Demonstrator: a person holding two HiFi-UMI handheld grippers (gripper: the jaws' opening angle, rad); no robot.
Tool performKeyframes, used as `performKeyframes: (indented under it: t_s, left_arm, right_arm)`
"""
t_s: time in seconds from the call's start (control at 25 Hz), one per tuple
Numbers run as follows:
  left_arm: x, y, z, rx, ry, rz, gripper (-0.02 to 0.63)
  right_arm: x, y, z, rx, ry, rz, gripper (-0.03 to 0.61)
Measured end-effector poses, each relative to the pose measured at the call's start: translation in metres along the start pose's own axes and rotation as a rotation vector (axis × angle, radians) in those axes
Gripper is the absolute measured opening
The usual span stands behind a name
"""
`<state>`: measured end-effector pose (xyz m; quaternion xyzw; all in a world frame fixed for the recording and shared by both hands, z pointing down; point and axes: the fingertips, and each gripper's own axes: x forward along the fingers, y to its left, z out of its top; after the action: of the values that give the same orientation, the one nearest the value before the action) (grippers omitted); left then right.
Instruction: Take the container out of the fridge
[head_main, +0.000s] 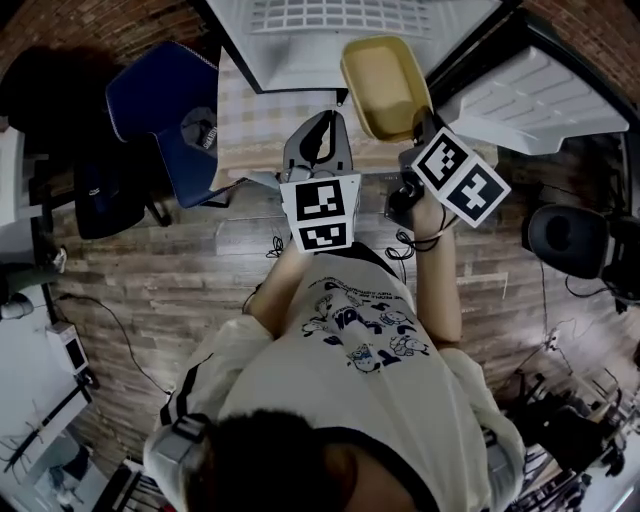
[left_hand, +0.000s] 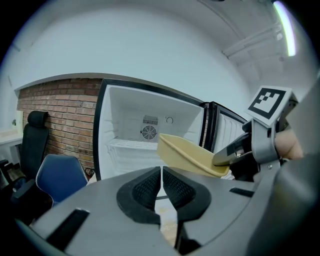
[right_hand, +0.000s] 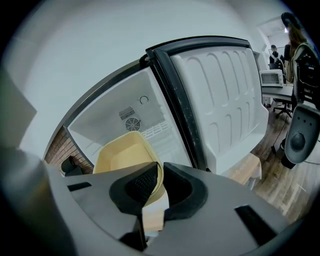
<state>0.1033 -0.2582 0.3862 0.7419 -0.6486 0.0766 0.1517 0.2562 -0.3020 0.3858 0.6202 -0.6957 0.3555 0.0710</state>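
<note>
A pale yellow container (head_main: 385, 85) hangs in the air in front of the open fridge (head_main: 330, 30), outside its cavity. My right gripper (right_hand: 159, 186) is shut on the container's (right_hand: 122, 155) near rim, which runs between the two pads. In the left gripper view the container (left_hand: 187, 155) shows tilted, held at its right end by the right gripper (left_hand: 245, 150). My left gripper (left_hand: 161, 184) is shut with nothing between its pads and sits lower, left of the container. Its marker cube (head_main: 322, 212) is near my chest.
The fridge door (head_main: 545, 95) stands swung open to the right. A blue chair (head_main: 165, 100) is to the left of the fridge, a black chair (head_main: 100, 195) beside it. A small wooden table (head_main: 265, 130) stands under the grippers. Brick wall (left_hand: 60, 115) behind.
</note>
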Motion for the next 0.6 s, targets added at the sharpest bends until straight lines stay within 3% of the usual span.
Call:
performKeyframes:
  t_s: [0.6]
  left_arm:
    - [-0.052, -0.012, -0.027, -0.031, 0.010, 0.044, 0.018]
  right_arm:
    - [-0.039, -0.026, -0.059, -0.008, 0.064, 0.010, 0.055]
